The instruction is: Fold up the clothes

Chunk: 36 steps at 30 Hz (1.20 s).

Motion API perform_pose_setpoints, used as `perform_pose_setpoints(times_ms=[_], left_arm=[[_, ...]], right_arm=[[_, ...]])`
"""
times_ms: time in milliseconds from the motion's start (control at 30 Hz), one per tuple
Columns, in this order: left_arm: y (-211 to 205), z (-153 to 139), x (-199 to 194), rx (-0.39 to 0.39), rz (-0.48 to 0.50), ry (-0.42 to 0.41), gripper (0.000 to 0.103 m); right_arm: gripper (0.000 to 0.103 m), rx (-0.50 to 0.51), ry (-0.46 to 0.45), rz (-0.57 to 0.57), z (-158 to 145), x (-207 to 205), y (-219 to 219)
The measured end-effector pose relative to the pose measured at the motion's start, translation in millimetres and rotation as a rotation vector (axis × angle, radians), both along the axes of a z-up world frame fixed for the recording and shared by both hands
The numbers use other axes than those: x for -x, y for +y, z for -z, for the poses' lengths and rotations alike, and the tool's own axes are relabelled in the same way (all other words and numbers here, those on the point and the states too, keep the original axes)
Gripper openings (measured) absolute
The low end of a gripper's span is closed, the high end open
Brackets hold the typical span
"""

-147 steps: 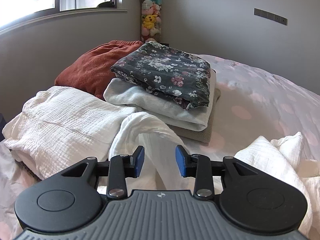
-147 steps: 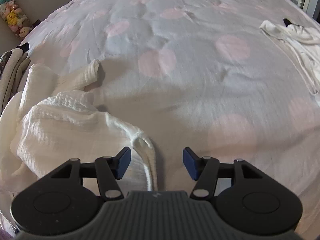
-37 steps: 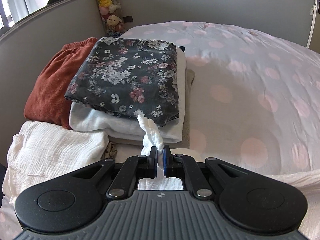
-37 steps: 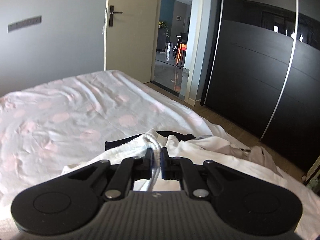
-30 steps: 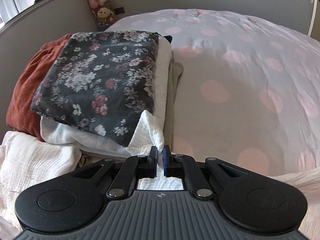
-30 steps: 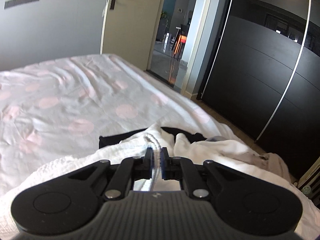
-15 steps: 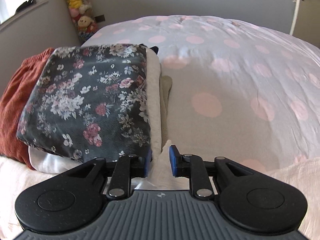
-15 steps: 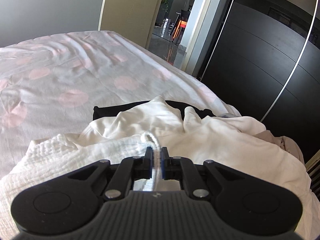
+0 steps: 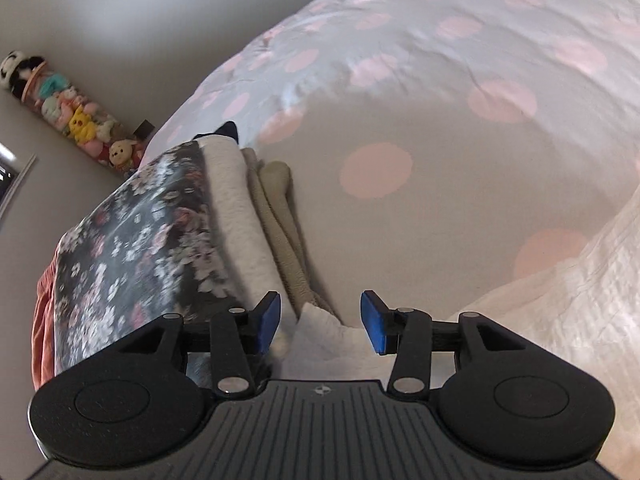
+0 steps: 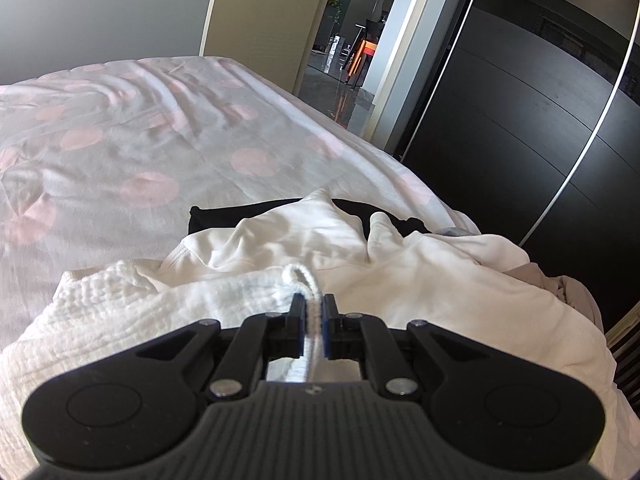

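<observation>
A white crinkled garment lies spread low across the bed. My right gripper is shut on a looped edge of it, the loop sticking out past the blue pads. In the left wrist view the same garment rises at the right, and a corner of it lies loose between the spread fingers of my left gripper, which is open. Just left of that gripper stands a pile of folded clothes topped by a dark floral piece.
Under the floral piece lie a white fold and a beige one, with a rust-red garment behind. A smooth white garment and a black one lie beyond my right gripper. The dotted bedcover stretches ahead. A dark wardrobe stands right.
My left gripper has opened wide and let go of the white corner, and it has tilted to the right beside the pile. My right gripper stays shut and has sunk a little.
</observation>
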<state>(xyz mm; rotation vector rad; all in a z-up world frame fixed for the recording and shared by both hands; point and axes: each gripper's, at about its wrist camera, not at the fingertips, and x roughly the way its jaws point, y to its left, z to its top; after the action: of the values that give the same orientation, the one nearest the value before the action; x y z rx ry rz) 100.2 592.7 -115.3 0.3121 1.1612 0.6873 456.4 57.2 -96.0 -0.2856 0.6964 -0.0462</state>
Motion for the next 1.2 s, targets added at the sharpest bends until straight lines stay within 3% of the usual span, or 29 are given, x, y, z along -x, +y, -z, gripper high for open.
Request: perform_pose_setpoints(times_ms=[100, 167, 233, 367, 700, 867, 967, 1033, 1200], left_arm=[[-3.5, 12.5, -4.4, -0.064, 0.028, 0.036, 0.036], [-5.4, 14.7, -3.7, -0.083, 0.032, 0.044, 0.023], [-7.3, 17.0, -3.0, -0.101, 0.036, 0.052, 0.000], [-5.5, 8.1, 4.8, -0.116, 0.008, -0.004, 0.000], [19.9, -42.6, 1.4, 0.023, -0.054, -0.159, 0.000], [31.5, -64.5, -0.5, 0.094, -0.083, -0.230, 0.000], [26.3, -43.2, -3.4, 0.154, -0.089, -0.205, 0.008], [22.8, -29.1, -5.4, 0.194, -0.093, -0.189, 0.022], [14.2, 6.4, -10.4, 0.293, -0.103, -0.148, 0.033]], right_arm=[[0.009, 0.014, 0.001, -0.014, 3.4, -1.0, 0.0], [0.009, 0.029, 0.007, -0.017, 7.0, -1.8, 0.1], [0.009, 0.040, 0.014, -0.018, 10.7, -2.8, -0.1], [0.009, 0.037, 0.024, -0.012, 12.4, -4.5, -3.8], [0.009, 0.080, -0.058, -0.005, -27.3, -25.6, -4.6], [0.009, 0.171, -0.101, 0.040, -40.5, -56.8, 1.3], [0.009, 0.192, -0.085, 0.074, -36.2, -71.5, -0.3], [0.009, 0.210, -0.073, 0.080, -29.1, -74.9, -0.8], [0.009, 0.240, -0.049, 0.079, -11.0, -76.0, -5.6]])
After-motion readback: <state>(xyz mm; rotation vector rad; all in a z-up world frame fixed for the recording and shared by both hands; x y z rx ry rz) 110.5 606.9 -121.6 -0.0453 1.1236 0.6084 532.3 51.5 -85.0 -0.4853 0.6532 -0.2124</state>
